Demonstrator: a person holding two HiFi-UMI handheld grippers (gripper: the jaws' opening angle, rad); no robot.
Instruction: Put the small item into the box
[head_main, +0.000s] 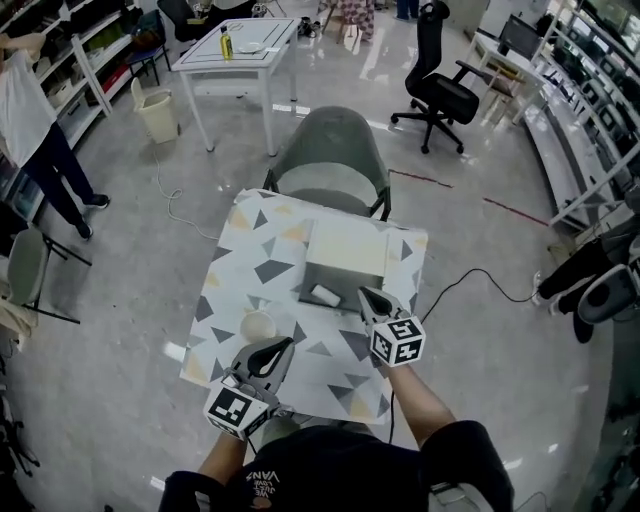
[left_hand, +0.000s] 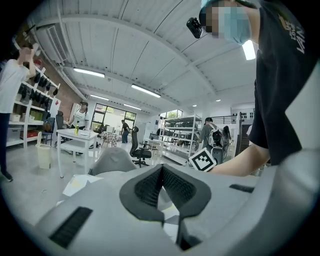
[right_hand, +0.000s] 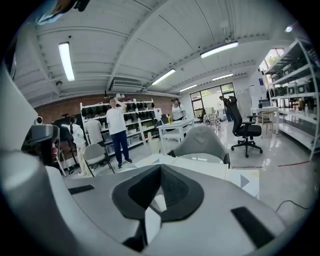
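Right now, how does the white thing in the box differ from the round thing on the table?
The white item is oblong; the round item is circular. The white item lies in the box, near its front corner; the round item sits outside on the patterned table. The white item is nearer the right tool; the round item is nearer the left tool. Both are small and pale.

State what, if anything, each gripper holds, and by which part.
Nothing is held. The left gripper and the right gripper both show jaws closed together on nothing; the small white item lies in the box.
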